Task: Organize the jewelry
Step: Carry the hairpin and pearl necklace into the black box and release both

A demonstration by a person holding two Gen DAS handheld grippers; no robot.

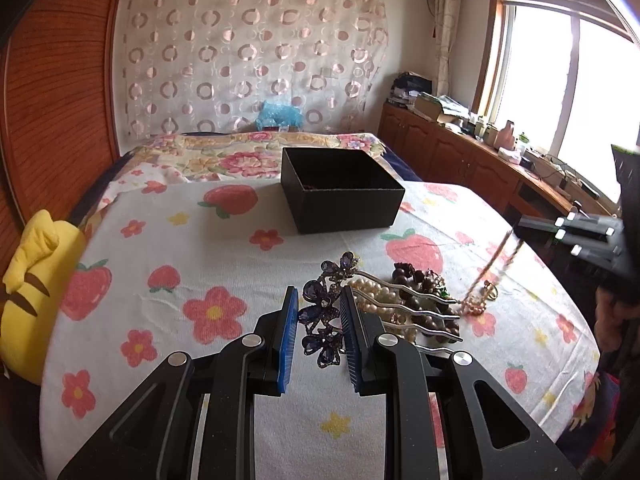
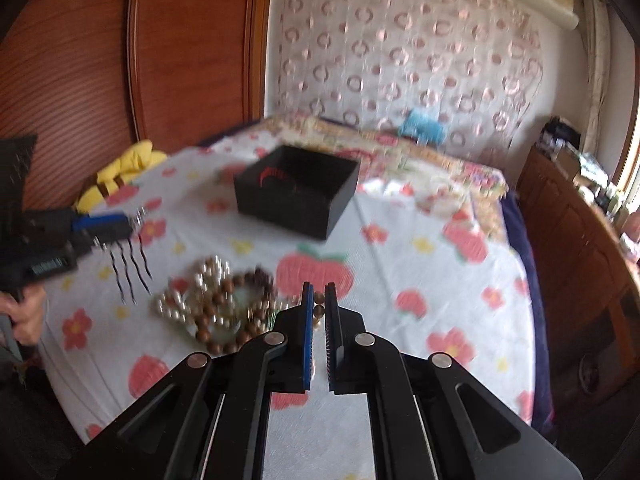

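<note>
Near the bed's front edge, my left hand-held gripper clamps the hair comb's jewelled flowers, stiff and light. My right hand-held gripper, nearly closed, pinches a limp gold chain. The black box sits mid-bed.

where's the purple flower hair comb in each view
Left wrist view: the purple jewelled flower hair comb with silver wavy prongs sits low and centre, its flower head gripped in the left gripper, prongs running right over the bead pile.
Right wrist view: at the left edge, lifted off the bedspread, prongs hanging down from the left gripper.
Shared landmark: the open black square box on the strawberry-print bedspread, beyond the comb.
</note>
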